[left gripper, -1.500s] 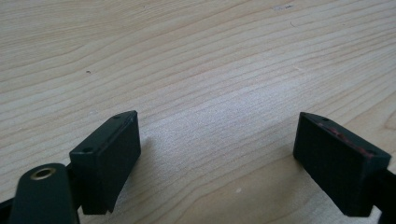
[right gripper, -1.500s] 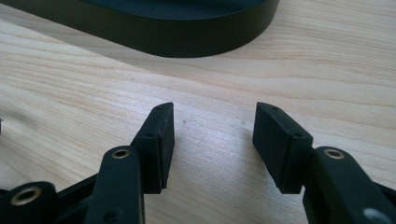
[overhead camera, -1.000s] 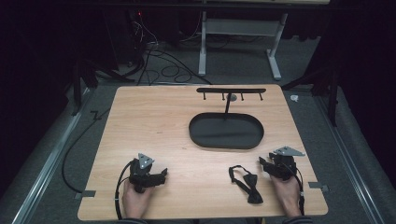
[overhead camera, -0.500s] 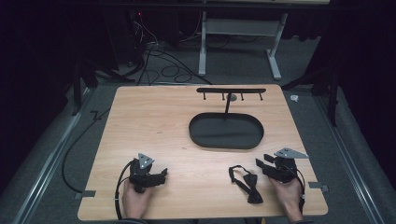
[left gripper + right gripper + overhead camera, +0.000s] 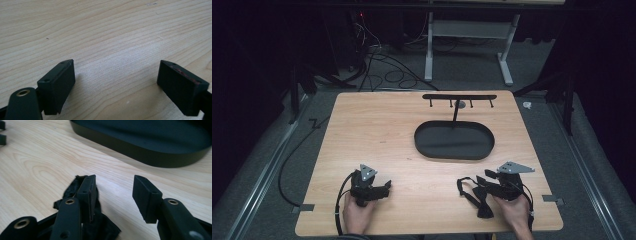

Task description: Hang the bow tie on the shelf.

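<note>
A black bow tie with a strap (image 5: 474, 196) lies crumpled on the wooden table near the front right. My right gripper (image 5: 482, 187) points left over it. In the right gripper view the fabric (image 5: 72, 188) lies under and beside the left jaw, and bare wood shows in the gap of the right gripper (image 5: 115, 185). Its jaws have just been closing a little; they stand apart and grip nothing. My left gripper (image 5: 385, 188) rests at the front left with its jaws wide over bare wood (image 5: 117, 77).
A black oval tray (image 5: 452, 156) sits right of centre, its wall (image 5: 140, 152) close ahead of the right jaws. A post rises from it to a black bar with small hooks (image 5: 459, 97). Cables trail off the table's front left edge.
The right gripper has shifted slightly left and nearer, onto the bow tie. The left gripper has not moved.
</note>
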Demonstrator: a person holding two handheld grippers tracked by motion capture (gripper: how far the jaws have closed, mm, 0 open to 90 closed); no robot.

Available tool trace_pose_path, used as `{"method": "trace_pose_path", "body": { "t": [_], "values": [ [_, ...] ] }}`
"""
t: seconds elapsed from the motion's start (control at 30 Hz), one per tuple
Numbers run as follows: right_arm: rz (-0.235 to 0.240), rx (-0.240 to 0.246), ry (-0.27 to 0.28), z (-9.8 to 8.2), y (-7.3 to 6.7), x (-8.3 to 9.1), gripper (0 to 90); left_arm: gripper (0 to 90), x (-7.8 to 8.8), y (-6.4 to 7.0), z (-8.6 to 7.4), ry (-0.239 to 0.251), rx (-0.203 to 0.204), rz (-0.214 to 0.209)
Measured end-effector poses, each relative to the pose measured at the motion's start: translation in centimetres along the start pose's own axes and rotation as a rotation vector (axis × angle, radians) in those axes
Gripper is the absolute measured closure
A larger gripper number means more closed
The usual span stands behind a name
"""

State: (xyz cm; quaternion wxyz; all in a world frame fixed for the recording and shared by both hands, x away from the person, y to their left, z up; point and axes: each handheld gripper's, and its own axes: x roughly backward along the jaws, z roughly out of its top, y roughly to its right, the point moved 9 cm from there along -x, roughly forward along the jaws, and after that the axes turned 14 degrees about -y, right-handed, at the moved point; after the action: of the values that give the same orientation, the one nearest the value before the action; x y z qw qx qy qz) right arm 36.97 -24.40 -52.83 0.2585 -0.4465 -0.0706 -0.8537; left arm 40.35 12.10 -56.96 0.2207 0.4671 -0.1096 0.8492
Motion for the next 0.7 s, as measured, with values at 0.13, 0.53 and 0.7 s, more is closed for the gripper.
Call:
{"method": "trace_pose_path", "body": {
  "t": [0.13, 0.53, 0.7],
  "values": [
    [0.021, 0.032, -0.011, 0.5, -1.0, -0.5, 55.6, 15.3, 0.0, 0.0, 0.0, 0.000, 0.000, 0.000],
    [0.059, 0.079, -0.066, 1.2, -1.9, -2.9, 59.6, 15.3, 0.0, 0.0, 0.0, 0.000, 0.000, 0.000],
    [0.067, 0.081, -0.099, 1.1, -1.9, -3.6, 63.6, 15.3, 0.0, 0.0, 0.0, 0.000, 0.000, 0.000]
  ]
}}
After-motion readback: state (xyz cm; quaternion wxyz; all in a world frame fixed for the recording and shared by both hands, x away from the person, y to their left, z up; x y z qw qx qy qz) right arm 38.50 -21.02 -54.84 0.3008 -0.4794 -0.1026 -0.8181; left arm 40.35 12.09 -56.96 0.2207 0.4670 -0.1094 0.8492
